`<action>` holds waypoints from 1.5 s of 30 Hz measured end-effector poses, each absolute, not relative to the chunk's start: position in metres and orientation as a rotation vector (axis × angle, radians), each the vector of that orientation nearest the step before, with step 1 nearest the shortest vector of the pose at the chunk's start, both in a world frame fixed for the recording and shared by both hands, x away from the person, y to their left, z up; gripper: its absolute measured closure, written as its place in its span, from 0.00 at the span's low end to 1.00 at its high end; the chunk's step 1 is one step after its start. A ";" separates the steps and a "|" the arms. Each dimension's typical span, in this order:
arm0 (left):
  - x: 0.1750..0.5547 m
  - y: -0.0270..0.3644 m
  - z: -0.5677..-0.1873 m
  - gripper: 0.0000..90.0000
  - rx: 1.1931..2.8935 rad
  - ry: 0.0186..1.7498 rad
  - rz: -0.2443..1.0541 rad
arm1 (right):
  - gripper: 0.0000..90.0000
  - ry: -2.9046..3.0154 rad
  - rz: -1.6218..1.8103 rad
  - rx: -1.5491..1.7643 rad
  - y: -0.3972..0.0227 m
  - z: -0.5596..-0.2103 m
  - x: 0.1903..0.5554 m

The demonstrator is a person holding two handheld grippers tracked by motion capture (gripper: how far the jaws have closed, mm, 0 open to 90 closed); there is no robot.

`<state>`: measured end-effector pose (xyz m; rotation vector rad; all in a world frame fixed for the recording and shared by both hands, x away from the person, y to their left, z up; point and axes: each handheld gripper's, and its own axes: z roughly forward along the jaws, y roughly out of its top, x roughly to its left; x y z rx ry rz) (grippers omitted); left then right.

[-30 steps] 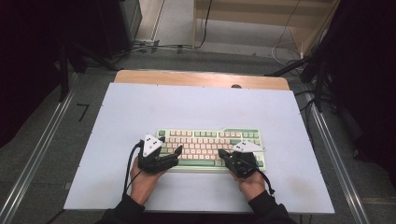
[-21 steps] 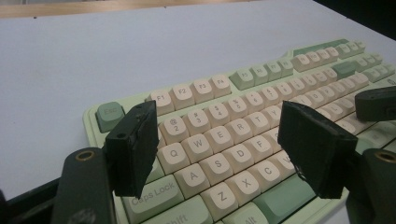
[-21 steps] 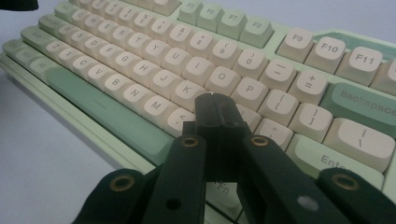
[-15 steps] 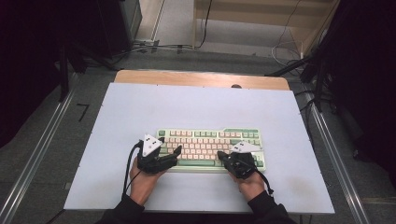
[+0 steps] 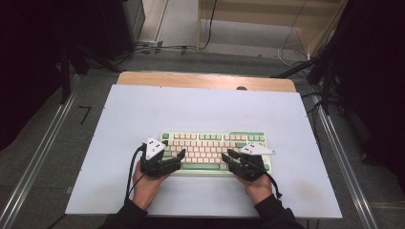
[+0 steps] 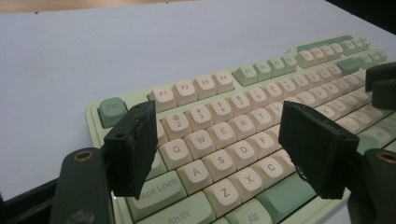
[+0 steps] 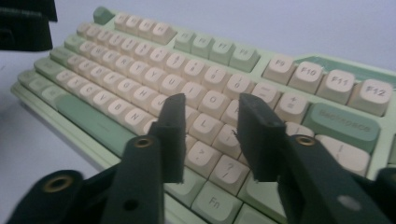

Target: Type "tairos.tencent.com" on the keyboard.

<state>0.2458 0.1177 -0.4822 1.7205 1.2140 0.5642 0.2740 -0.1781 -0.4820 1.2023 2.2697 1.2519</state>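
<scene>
Since a second ago we see almost nothing shifted: both hands sit at the keyboard's front edge as before, the right one perhaps a shade closer in, the keyboard where it was.

We find the keyboard (image 5: 215, 149), pale green with cream keys, lying flat on the near half of the white table top (image 5: 143, 109), roughly centred and square to the front edge. Our left gripper (image 5: 173, 158) rests at its left front corner; in the left gripper view its jaws stand wide apart over the letter keys (image 6: 219, 154) near Q, W, A and Z, with nothing between them, and we cannot tell whether they touch the caps. Our right gripper (image 5: 230, 157) sits at the right front part; in the right gripper view its jaws are parted more narrowly above the keys around L and the question mark, also holding nothing. Each carries a grey three-cornered plate, and a black cable (image 5: 130, 176) trails back from the left one past the wrist.

Beyond the white top we see a wooden strip (image 5: 205, 80) along the far edge, then grey floor (image 5: 43, 143) and cables
</scene>
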 end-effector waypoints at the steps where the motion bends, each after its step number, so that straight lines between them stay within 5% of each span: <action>1: 0.246 0.118 -0.482 0.32 1.719 1.216 0.565 | 0.59 2.257 1.261 1.207 -0.180 -0.481 0.275; 8: 0.245 0.119 -0.482 0.34 1.719 1.220 0.566 | 0.35 2.185 1.297 1.266 -0.189 -0.479 0.281; 22: 0.240 0.124 -0.483 0.39 1.718 1.238 0.558 | 0.31 2.173 1.293 1.269 -0.186 -0.478 0.286; 41: 0.247 0.113 -0.482 1.00 1.773 1.166 0.502 | 0.31 2.168 1.269 1.274 -0.189 -0.478 0.282; 45: 0.254 0.104 -0.481 1.00 1.775 1.160 0.495 | 0.31 2.153 1.259 1.293 -0.194 -0.479 0.281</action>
